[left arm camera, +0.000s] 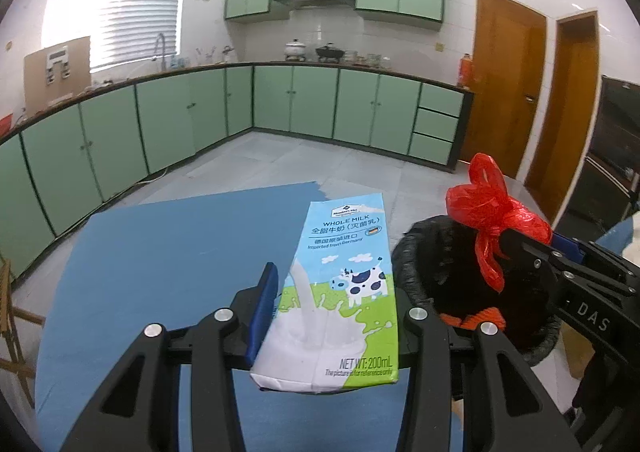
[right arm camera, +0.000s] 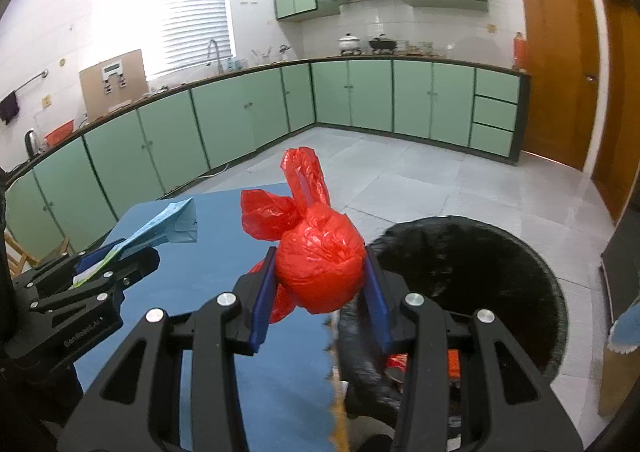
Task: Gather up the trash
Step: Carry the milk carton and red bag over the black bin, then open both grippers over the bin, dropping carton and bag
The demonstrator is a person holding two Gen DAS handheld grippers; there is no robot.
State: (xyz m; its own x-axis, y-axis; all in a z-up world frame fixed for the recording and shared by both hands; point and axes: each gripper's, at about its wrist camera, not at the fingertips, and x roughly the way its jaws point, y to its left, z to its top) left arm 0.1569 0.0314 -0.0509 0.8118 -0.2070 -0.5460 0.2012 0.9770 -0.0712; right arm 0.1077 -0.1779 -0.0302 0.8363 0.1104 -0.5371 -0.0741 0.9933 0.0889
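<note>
My left gripper is shut on a blue-and-white whole milk carton and holds it above the blue table. My right gripper is shut on a tied red plastic bag and holds it at the table's right edge, next to the black-lined trash bin. The left wrist view shows the red bag over the bin's rim, held by the right gripper. The right wrist view shows the left gripper with the carton.
The bin holds some red and orange trash. Green kitchen cabinets line the far walls across a tiled floor. Wooden doors stand at the right. A wooden chair stands left of the table.
</note>
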